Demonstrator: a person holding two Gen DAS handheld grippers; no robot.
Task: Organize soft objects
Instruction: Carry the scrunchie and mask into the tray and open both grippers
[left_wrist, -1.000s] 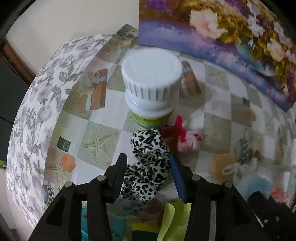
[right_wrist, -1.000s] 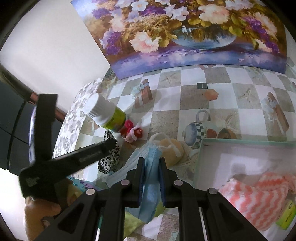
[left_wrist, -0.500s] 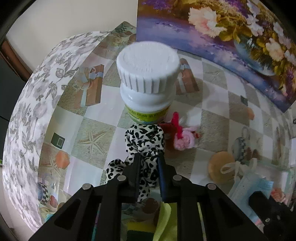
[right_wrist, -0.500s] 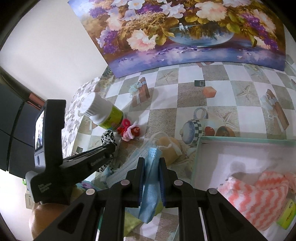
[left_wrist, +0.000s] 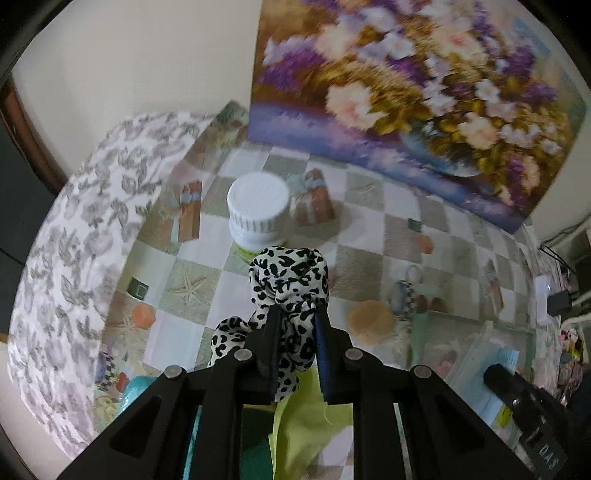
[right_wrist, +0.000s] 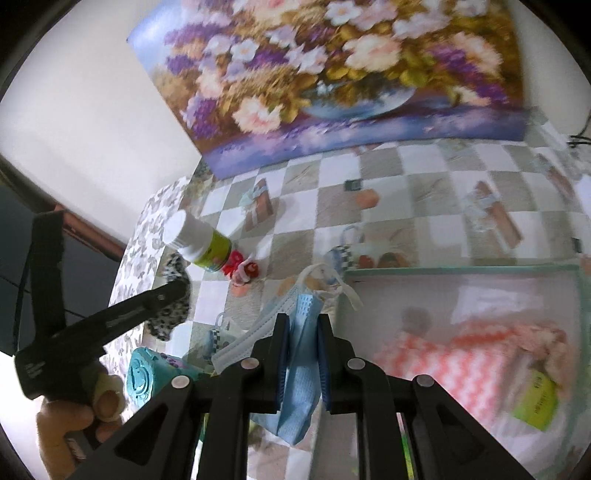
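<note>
While a checked tablecloth (right_wrist: 424, 177) printed with starfish and mugs covers the table, a large flower painting (right_wrist: 332, 77) leans against the pale wall at its far edge; a pale green box (right_wrist: 458, 271) sits at the near right, holding a coral-and-white zigzag cloth (right_wrist: 461, 354) and a small yellow-green packet (right_wrist: 535, 402); near the left side a white-capped bottle (left_wrist: 258, 206) stands upright, a small red-and-pink toy (right_wrist: 242, 267) lying just beside its base; the left gripper (left_wrist: 295, 332), gripped by a person's hand (right_wrist: 74, 417), is pinched on a black-and-white leopard-print scrunchie (left_wrist: 288, 280), which bunches above the fingers and hangs clear of the cloth in front of the bottle; the right gripper (right_wrist: 301, 332) is clamped on a blue face mask (right_wrist: 301, 369), folded between its pads, its white ear loops (right_wrist: 332, 280) trailing toward the box's near corner; below the left gripper lie a yellow-green cloth (left_wrist: 306, 424) and a teal round object (right_wrist: 142, 376); motion blur softens both views.
</note>
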